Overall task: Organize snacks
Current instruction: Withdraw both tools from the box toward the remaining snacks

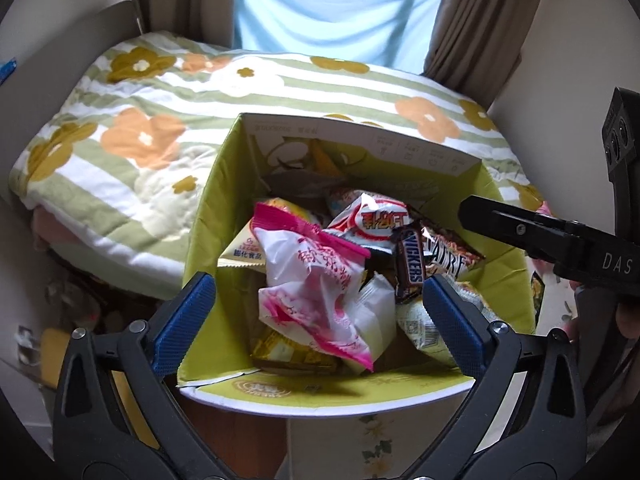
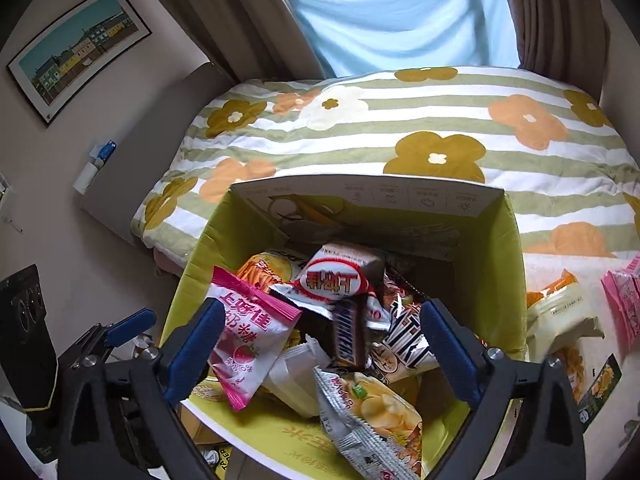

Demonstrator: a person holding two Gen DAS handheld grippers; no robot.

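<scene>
Snacks (image 1: 320,280) heaped in an open green box (image 1: 208,220) at the bed's (image 1: 160,120) edge, a Snickers bar (image 2: 350,332) upright among the packets. Left gripper (image 1: 320,308) and right gripper (image 2: 320,348) hang over the box, both spread wide and holding nothing (more packets (image 2: 560,320) lie right of the box).

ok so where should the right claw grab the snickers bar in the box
Take the Snickers bar across its narrow width near the upper end, coming straight down from above. It stands nearly on end in the box, propped among other packets, so the top is freest. The right claw hangs open over it.
</scene>
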